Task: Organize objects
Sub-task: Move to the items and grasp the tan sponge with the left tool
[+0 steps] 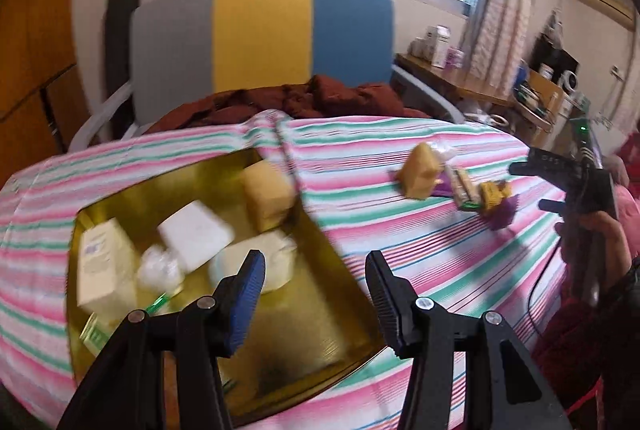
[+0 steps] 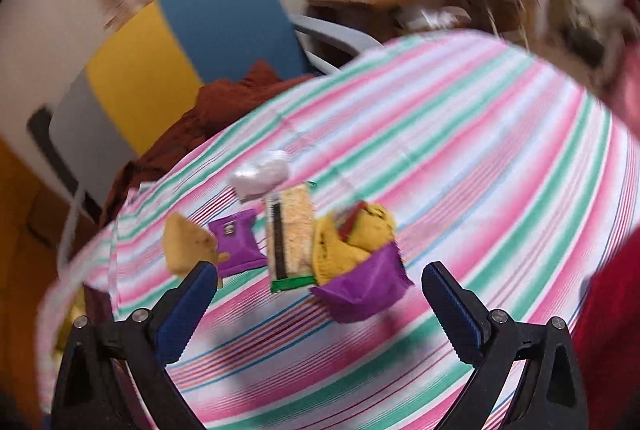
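Note:
A gold tray (image 1: 304, 318) lies on the striped bedcover and holds a yellow block (image 1: 268, 194), a white box (image 1: 196, 234), a cream box (image 1: 104, 266) and a clear bag (image 1: 158, 270). My left gripper (image 1: 315, 258) hovers open over the tray's right rim, with nothing between its jaws. To the right on the cover lies a loose pile: a yellow block (image 2: 184, 242), a small purple packet (image 2: 236, 242), a cracker bar (image 2: 290, 230), a yellow packet (image 2: 352, 238), a bigger purple packet (image 2: 364, 290) and a white bag (image 2: 260, 172). My right gripper (image 2: 320, 268) stands wide open just short of this pile, holding nothing.
The striped cover (image 2: 480, 150) stretches bare to the right of the pile. A rust-red blanket (image 1: 320, 98) is bunched before the grey, yellow and blue headboard (image 1: 260, 34). A cluttered wooden desk (image 1: 452, 74) stands beyond the bed. A hand (image 1: 596, 230) holds the right gripper (image 1: 536, 186).

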Demonstrator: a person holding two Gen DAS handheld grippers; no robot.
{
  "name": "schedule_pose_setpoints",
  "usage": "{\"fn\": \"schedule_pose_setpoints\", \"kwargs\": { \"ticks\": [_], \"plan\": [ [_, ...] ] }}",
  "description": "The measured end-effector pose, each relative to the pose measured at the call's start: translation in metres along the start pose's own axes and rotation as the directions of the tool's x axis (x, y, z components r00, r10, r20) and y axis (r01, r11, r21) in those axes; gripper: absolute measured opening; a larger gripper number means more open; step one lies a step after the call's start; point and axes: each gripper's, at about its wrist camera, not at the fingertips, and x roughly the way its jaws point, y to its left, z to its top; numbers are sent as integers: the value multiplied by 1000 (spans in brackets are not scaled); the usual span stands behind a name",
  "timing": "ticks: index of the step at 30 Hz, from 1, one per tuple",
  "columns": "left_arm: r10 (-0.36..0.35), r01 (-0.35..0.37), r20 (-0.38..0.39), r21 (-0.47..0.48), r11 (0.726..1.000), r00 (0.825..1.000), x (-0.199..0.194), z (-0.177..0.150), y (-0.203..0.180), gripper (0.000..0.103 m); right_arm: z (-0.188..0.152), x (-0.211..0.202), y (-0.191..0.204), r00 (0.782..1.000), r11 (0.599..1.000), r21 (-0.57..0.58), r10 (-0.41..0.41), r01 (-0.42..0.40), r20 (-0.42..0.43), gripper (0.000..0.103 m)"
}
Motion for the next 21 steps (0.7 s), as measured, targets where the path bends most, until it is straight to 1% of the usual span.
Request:
{"fn": "schedule_pose_setpoints", "kwargs": {
  "ticks": [3,5,8,10,12,13,14,17,19,21],
  "plan": [
    [-49,49,-10,27,998,999,15,15,-21,54,0,2,-8,1000,999,38,-5,5,-10,103],
    [-68,69,-18,61,996,998,27,26,-39,61,-1,2,-10,1000,999,51,9,-9,-13,103],
    [-99,103,-49,77,992,994,48,37,-56,64,-2,1,-11,999,998,60,26,-24,-20,103],
    [-105,111,-67,84,990,992,64,44,-68,66,-3,2,-12,999,997,68,37,-35,-29,103],
    [-128,136,-89,83,987,988,83,52,-79,71,-3,6,-12,998,996,74,46,-43,-37,103],
    [-135,143,-90,84,986,987,92,56,-85,76,-4,7,-12,998,996,75,54,-51,-45,103],
    [-133,141,-90,89,986,987,97,58,-89,79,-4,7,-12,997,995,76,61,-57,-49,103],
    [-143,153,-98,104,983,985,121,69,-105,81,-3,7,-12,996,994,83,76,-72,-47,103],
    [-137,149,-103,123,981,985,137,75,-115,82,-2,6,-16,996,990,112,85,-80,-37,103],
    [-132,146,-121,115,983,984,157,80,-121,82,-1,6,-20,995,986,142,96,-90,-37,103]
  ]
}}
